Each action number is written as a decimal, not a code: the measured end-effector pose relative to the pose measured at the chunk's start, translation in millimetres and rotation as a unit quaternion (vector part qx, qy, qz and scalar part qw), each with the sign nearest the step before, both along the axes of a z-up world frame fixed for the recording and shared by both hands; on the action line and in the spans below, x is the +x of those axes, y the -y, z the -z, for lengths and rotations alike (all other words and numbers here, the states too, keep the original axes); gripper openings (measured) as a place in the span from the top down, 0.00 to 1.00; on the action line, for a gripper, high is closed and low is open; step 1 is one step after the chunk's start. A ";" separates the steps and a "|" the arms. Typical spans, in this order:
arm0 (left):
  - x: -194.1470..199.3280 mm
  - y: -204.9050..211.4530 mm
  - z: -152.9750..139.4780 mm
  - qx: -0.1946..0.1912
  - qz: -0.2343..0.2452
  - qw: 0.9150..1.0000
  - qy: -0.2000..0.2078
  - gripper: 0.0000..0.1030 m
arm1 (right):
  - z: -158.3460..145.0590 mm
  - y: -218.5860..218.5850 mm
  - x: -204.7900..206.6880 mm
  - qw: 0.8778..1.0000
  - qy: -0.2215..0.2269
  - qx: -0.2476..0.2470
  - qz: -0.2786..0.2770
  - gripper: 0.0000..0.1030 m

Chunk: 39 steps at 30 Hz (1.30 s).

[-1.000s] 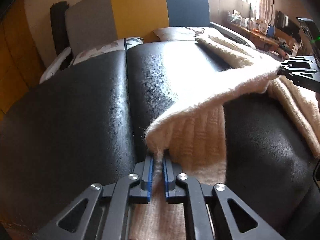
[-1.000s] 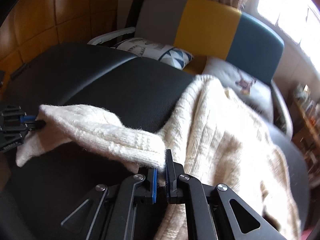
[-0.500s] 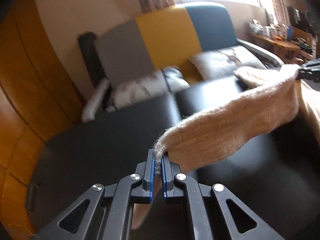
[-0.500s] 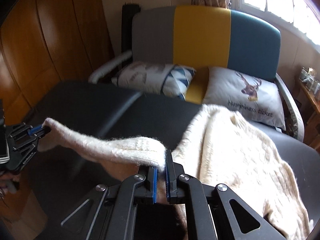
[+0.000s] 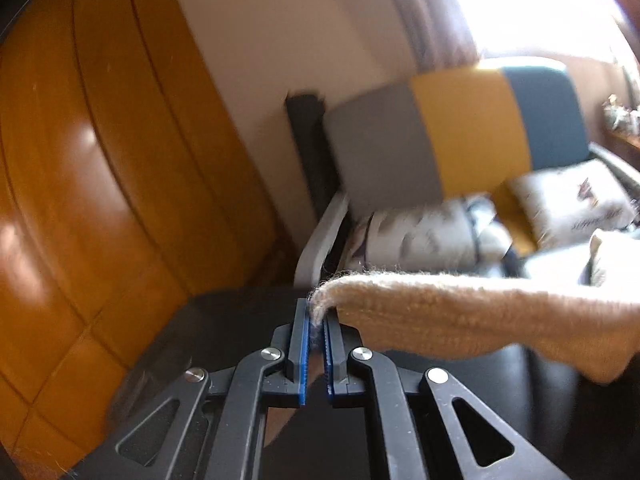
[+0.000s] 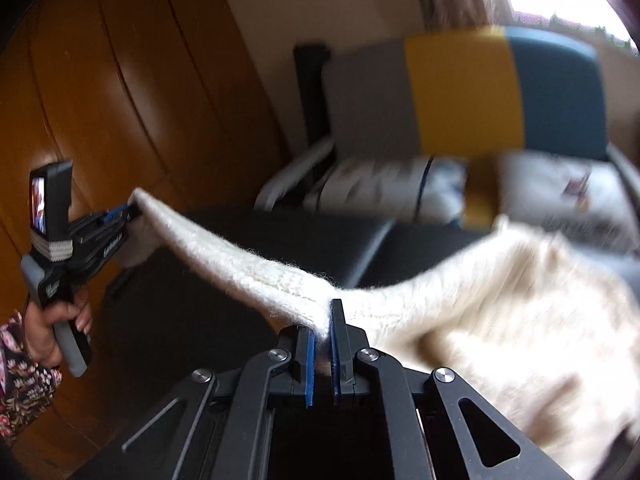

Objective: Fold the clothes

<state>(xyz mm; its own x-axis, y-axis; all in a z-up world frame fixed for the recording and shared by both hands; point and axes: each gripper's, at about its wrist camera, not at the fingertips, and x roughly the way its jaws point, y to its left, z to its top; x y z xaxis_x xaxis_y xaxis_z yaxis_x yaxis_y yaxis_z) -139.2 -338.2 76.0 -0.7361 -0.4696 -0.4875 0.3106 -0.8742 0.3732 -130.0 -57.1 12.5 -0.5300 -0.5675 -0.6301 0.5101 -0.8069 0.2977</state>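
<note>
A cream knitted sweater (image 6: 500,300) is lifted off the black leather surface (image 6: 288,236), its edge stretched taut between both grippers. My left gripper (image 5: 316,316) is shut on one end of that edge; the knit (image 5: 460,312) runs off to the right from it. My right gripper (image 6: 322,320) is shut on the other end, and the bulk of the sweater hangs to its right. In the right wrist view the left gripper (image 6: 120,214) shows at far left, held by a hand (image 6: 44,328) in a floral sleeve.
Behind the black surface stands a grey, yellow and blue sofa (image 6: 460,92) with patterned cushions (image 5: 568,200). An orange wooden panel wall (image 5: 80,160) fills the left side. A bright window (image 5: 540,4) lies at the upper right.
Both grippers have risen and swung left with the sweater edge, pulling it off the black surface. The edge is now stretched straighter, and both views are blurred by motion.
</note>
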 end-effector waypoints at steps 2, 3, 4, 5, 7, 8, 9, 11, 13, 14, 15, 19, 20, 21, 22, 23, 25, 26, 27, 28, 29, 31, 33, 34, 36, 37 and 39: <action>1.1 17.9 33.5 0.021 -0.031 0.999 0.034 0.95 | 28.7 24.4 3.2 0.999 0.025 0.018 -0.013 0.94; 0.9 25.0 53.8 0.036 -0.051 0.997 0.053 0.95 | 42.6 36.3 3.8 0.999 0.038 0.029 -0.018 0.94; 1.5 32.6 74.0 0.052 -0.071 0.994 0.071 0.95 | 56.5 48.3 4.4 0.998 0.052 0.039 -0.024 0.94; 2.8 36.4 87.9 0.061 -0.085 0.991 0.082 0.95 | 68.5 57.7 4.6 0.996 0.066 0.054 -0.034 0.93; 5.2 44.2 116.4 0.074 -0.110 0.986 0.103 0.95 | 89.2 72.7 5.7 0.990 0.094 0.089 -0.057 0.88; 6.4 48.1 130.6 0.080 -0.122 0.983 0.114 0.95 | 94.5 75.0 8.5 0.988 0.098 0.102 -0.069 0.87; 7.6 51.9 144.8 0.087 -0.135 0.979 0.124 0.95 | 92.3 73.1 13.1 0.987 0.089 0.107 -0.079 0.86; 10.3 49.9 161.6 0.067 -0.131 0.979 0.138 0.91 | 79.3 65.0 23.2 0.987 0.074 0.115 -0.087 0.71; 11.5 42.0 169.8 0.038 -0.113 0.981 0.153 0.91 | 59.3 45.6 37.8 0.989 0.054 0.104 -0.086 0.56; 13.2 38.0 172.0 0.025 -0.103 0.981 0.162 0.90 | 48.9 35.1 45.4 0.991 0.044 0.097 -0.084 0.53; 16.7 35.4 172.1 0.027 -0.090 0.981 0.171 0.87 | 38.9 20.6 53.3 0.992 0.032 0.088 -0.081 0.53; 31.1 30.7 169.5 0.090 -0.036 0.975 0.202 0.79 | 7.3 -59.5 71.5 0.999 0.025 0.046 -0.017 0.53; 37.3 31.8 168.9 0.102 -0.034 0.972 0.207 0.79 | 3.2 -81.9 73.8 0.999 0.031 0.036 0.009 0.53; 44.8 35.0 168.3 0.115 -0.038 0.970 0.212 0.79 | 1.8 -105.2 76.0 0.998 0.041 0.029 0.037 0.53; 52.3 38.3 167.8 0.128 -0.042 0.967 0.217 0.79 | 1.3 -128.9 78.3 0.996 0.051 0.024 0.066 0.53; 59.9 41.5 167.2 0.141 -0.045 0.964 0.222 0.79 | 4.4 -150.7 79.2 0.994 0.065 0.026 0.089 0.53; 79.0 44.0 160.0 0.168 -0.050 0.963 0.206 0.79 | 15.7 -192.8 81.3 0.986 0.102 0.024 0.128 0.53; 89.5 44.4 155.1 0.181 -0.052 0.963 0.193 0.79 | 23.3 -213.7 83.6 0.982 0.124 0.015 0.144 0.53; 100.0 44.8 150.1 0.195 -0.054 0.963 0.180 0.79 | 30.8 -230.1 85.6 0.977 0.144 0.001 0.156 0.53; 106.5 38.6 146.3 0.201 -0.049 0.963 0.171 0.79 | 38.7 -242.4 86.9 0.973 0.162 -0.016 0.162 0.53; 107.0 22.6 144.1 0.198 -0.031 0.965 0.168 0.79 | 46.7 -250.3 87.1 0.970 0.180 -0.033 0.162 0.53; 108.1 -9.5 139.8 0.192 0.003 0.968 0.162 0.79 | 55.7 -254.9 86.4 0.966 0.201 -0.057 0.155 0.53; 109.1 -41.5 135.4 0.186 0.038 0.969 0.156 0.79 | 62.1 -250.9 85.2 0.963 0.217 -0.078 0.137 0.53; 106.3 -59.5 134.5 0.180 0.057 0.970 0.155 0.79 | 66.8 -241.8 84.3 0.963 0.223 -0.076 0.128 0.53; 95.6 -101.6 136.5 0.153 0.092 0.971 0.160 0.79 | 76.6 -225.1 82.4 0.963 0.235 -0.059 0.122 0.53; 92.0 -115.3 136.4 0.140 0.102 0.972 0.159 0.79 | 80.0 -221.4 80.4 0.963 0.235 -0.052 0.124 0.53; 76.5 -142.9 138.6 0.113 0.115 0.975 0.157 0.79 | 82.6 -217.7 76.5 0.964 0.228 -0.056 0.124 0.70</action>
<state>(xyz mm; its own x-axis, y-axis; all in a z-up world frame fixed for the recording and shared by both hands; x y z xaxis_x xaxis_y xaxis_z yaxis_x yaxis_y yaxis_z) -62.7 -195.3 -62.7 -0.6077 -0.1655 -0.7767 -0.0007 -0.9779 0.2089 -53.5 160.6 -70.1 -0.3399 -0.5364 -0.7725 0.1002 -0.8374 0.5374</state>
